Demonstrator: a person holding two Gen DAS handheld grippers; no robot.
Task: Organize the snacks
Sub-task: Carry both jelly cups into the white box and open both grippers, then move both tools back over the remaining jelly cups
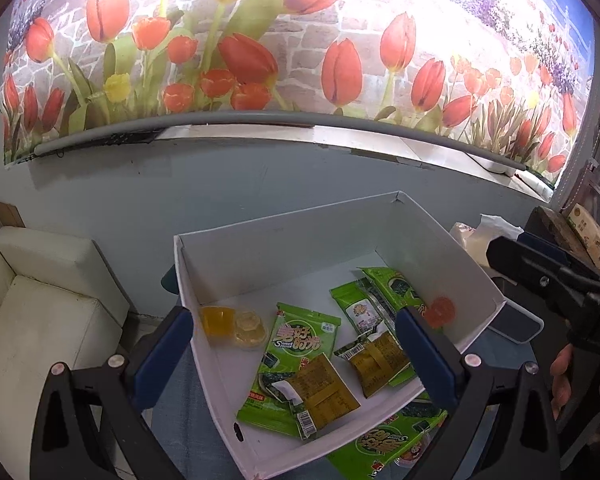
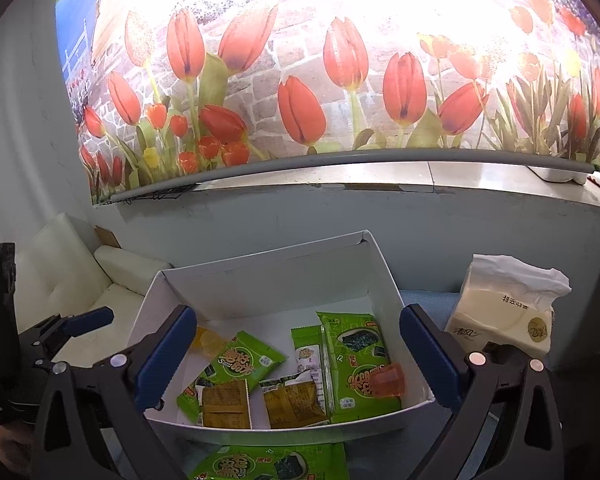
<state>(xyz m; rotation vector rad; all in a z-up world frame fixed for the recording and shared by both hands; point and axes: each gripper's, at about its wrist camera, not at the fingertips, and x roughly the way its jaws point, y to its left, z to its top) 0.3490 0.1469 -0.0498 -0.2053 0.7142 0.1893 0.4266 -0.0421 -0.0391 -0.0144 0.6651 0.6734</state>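
- While both grippers hover over it, the white box (image 1: 284,236) (image 2: 260,276) sits on a blue surface, holding most of the snacks.
- Inside lie several green seaweed packets (image 1: 300,340) (image 2: 248,360), some face up and some showing yellow back labels.
- Two yellow jelly cups (image 1: 236,322) (image 2: 208,340) rest near the box's left wall, touching each other.
- An orange jelly cup (image 1: 442,312) (image 2: 388,380) sits on top of a packet by the right wall.
- One more green packet (image 1: 388,440) (image 2: 272,464) lies outside, just beside the box's near wall.
- Left gripper (image 1: 296,348) (image 2: 80,320): fingers spread wide, holding nothing, framing the box contents.
- Right gripper (image 2: 296,360) (image 1: 540,264): also spread wide and empty, above the near edge of the box.
- A tissue pack (image 2: 504,312) (image 1: 484,236) stands to the right of the box.
- A cream sofa (image 1: 40,300) (image 2: 80,276) is off to the left.
- A tulip mural (image 1: 260,40) (image 2: 340,80) covers the wall behind.
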